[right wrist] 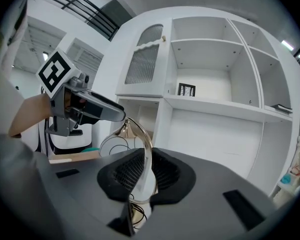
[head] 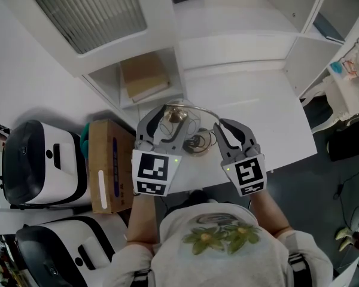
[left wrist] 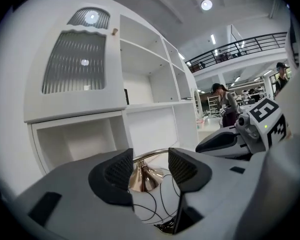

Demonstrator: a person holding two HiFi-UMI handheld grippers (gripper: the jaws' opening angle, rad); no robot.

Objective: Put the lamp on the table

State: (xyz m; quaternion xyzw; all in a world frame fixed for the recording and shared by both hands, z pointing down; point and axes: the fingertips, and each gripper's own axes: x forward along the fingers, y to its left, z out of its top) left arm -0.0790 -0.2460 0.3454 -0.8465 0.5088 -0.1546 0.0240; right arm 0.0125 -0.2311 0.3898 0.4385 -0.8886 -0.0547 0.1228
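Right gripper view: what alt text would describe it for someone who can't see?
The right gripper has its two dark jaws clamped on the thin curved metal arm of a lamp. The left gripper hovers at the lamp's top, with white shelves behind.

Tabletop (head: 251,100) behind the lamp (head: 177,116) lies open; shelf unit (head: 227,34) blocks beyond, cardboard box (head: 107,160) crowds the left.

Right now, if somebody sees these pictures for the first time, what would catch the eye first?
First the lamp, with its copper cone and curved chrome arm, at the near edge of the white table, in front of the white shelf unit. The right gripper is shut on the chrome arm, while the left gripper stands open with the copper cone between its jaws.
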